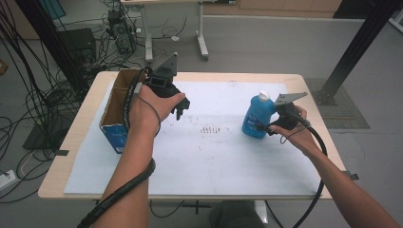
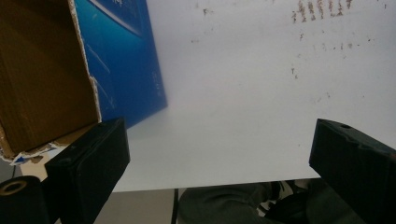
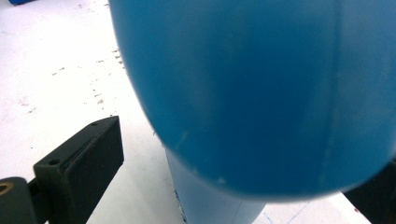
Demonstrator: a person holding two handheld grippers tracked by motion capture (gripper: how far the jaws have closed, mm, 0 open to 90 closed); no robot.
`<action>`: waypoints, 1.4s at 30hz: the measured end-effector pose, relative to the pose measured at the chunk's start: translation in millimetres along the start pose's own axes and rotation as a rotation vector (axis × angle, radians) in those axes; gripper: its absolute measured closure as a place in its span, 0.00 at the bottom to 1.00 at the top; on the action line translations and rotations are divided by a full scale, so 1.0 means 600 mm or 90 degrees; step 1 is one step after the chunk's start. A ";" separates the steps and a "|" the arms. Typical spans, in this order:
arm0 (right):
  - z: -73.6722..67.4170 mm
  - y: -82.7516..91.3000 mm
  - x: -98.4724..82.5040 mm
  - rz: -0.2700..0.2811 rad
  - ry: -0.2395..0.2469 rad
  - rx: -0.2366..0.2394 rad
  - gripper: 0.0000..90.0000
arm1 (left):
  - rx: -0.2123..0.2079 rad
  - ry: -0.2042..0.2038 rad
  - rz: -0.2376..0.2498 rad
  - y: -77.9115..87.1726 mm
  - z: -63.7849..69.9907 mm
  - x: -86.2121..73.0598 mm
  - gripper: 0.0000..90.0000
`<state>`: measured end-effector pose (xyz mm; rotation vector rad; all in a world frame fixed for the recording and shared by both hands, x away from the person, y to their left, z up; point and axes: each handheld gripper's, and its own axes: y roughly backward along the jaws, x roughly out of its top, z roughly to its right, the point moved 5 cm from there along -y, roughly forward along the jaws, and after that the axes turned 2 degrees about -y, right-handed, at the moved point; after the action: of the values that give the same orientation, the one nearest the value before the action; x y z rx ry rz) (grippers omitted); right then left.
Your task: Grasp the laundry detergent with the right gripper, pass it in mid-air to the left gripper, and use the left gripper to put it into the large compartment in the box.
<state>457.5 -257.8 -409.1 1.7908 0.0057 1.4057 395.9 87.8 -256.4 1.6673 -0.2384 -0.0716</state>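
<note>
Nowhere legible print: right hand-held gripper (image 1: pixel 266 127) open around blue bottle (image 1: pixel 255 116), left hand-held gripper (image 1: pixel 180 110) open beside carton (image 1: pixel 115 107).

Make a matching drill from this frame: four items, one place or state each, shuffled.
1. blue bottle
2. cardboard box
3. left gripper
4. right gripper

a. open, nothing between its jaws
b. table's left edge, top open
c. upright on the white sheet, white cap
d. jaws either side of the bottle's lower body

Pairs: 1-c, 2-b, 3-a, 4-d
</note>
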 end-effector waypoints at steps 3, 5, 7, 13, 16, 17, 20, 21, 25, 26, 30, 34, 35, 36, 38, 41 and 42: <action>0.000 -0.001 -0.001 0.001 -0.001 0.001 0.03 | 0.001 0.000 -0.001 0.000 0.000 0.000 0.06; -0.001 -0.002 -0.002 0.002 -0.001 0.002 0.03 | 0.000 -0.001 -0.001 -0.001 0.001 0.000 0.06; -0.001 -0.003 -0.003 0.002 0.000 0.003 0.03 | 0.000 -0.002 -0.001 -0.001 0.002 0.000 0.06; -0.001 -0.003 -0.002 0.004 0.001 0.002 0.03 | -0.001 -0.003 0.000 0.001 0.003 0.001 0.06; -0.002 -0.004 -0.002 0.004 0.004 0.004 0.03 | -0.001 -0.004 0.000 0.001 0.002 0.000 0.06; -0.002 -0.004 -0.002 0.004 0.003 0.004 0.03 | -0.001 -0.004 -0.001 0.001 0.001 0.000 0.06; -0.002 -0.003 -0.002 0.005 0.003 0.005 0.03 | 0.000 -0.002 0.000 0.000 0.002 0.000 0.06; -0.002 -0.003 -0.002 0.005 0.003 0.005 0.03 | 0.000 -0.001 -0.001 0.000 0.002 0.000 0.06; -0.002 -0.003 -0.001 0.006 0.004 0.006 0.03 | 0.000 -0.002 0.000 0.000 0.002 0.000 0.06; -0.003 -0.003 -0.001 0.005 0.004 0.007 0.03 | 0.000 -0.003 -0.001 0.001 0.003 0.000 0.06; -0.003 -0.003 -0.001 0.006 0.005 0.007 0.03 | 0.000 -0.004 -0.001 0.001 0.004 0.000 0.06; -0.003 -0.003 -0.001 0.007 0.006 0.007 0.03 | 0.000 -0.004 0.000 0.001 0.005 0.001 0.06; -0.003 -0.003 -0.001 0.007 0.006 0.007 0.03 | 0.000 -0.006 -0.001 0.001 0.005 0.001 0.06; -0.003 -0.002 -0.001 0.008 0.006 0.007 0.03 | 0.001 -0.006 -0.002 0.001 0.006 0.001 0.06; -0.002 -0.002 -0.001 0.008 0.007 0.007 0.03 | 0.001 -0.006 -0.001 0.001 0.006 0.001 0.06; -0.002 -0.002 -0.001 0.008 0.007 0.007 0.03 | 0.001 -0.006 -0.001 0.001 0.006 0.001 0.06; -0.002 -0.002 -0.001 0.010 0.007 0.007 0.03 | 0.001 -0.006 -0.002 0.000 0.006 0.001 0.06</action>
<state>456.8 -256.8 -410.0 1.7952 0.0051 1.4285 395.8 84.4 -256.4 1.6688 -0.2436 -0.0811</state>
